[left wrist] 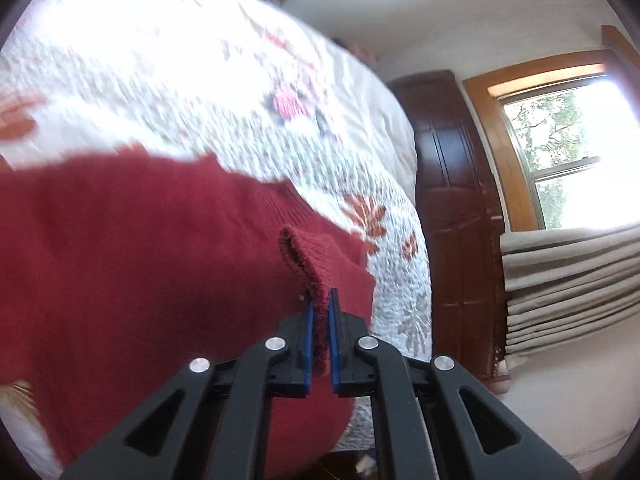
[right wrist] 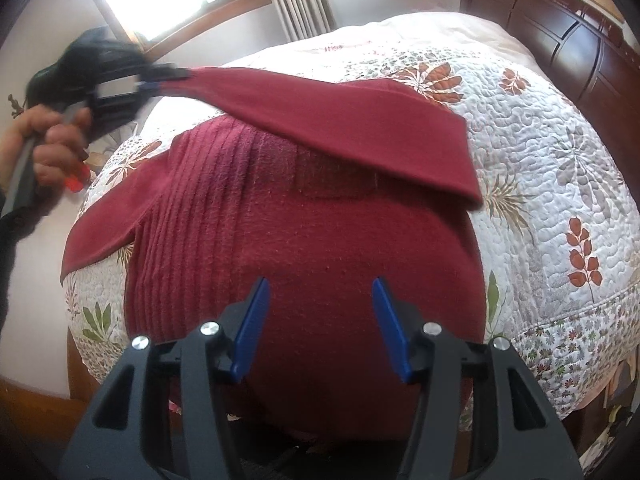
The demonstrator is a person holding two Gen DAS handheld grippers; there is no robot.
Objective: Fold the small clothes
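Red knit, left wrist view: a sweater [left wrist: 132, 264] fills the field left of and ahead of the left gripper [left wrist: 321, 316], lying on a quilted floral bedspread [left wrist: 224, 92].
Left gripper state: blue pads drawn together, clamped on a ribbed sleeve cuff [left wrist: 306, 258].
Cuff orientation: its open end points up and away from the fingertips, its edge folded over; the picture is motion-blurred.
Background, left wrist view: dark wooden bed end [left wrist: 452, 184] to the right of the claw, a window [left wrist: 568, 152] and pleated curtain [left wrist: 572, 284] further right.

Red knit, right wrist view: the sweater [right wrist: 312, 248] body lies flat on the bedspread [right wrist: 552, 168] directly ahead of and beneath the right gripper [right wrist: 321, 280], long axis running away from the claw towards the far side of the bed.
Right gripper state: blue fingers spread well apart, holding nothing, poised above the near part of the garment.
Raised sleeve: one sleeve [right wrist: 320, 108] stretches taut from ahead-right to far-left, crossing above the body, its tip held in the left gripper [right wrist: 160, 80].
Other sleeve: the second sleeve [right wrist: 108, 224] lies flat, angled towards the near left.
Hand: a person's hand [right wrist: 52, 144] grips the left tool's handle at the far left.
Background, right wrist view: wooden headboard [right wrist: 560, 20] far right.
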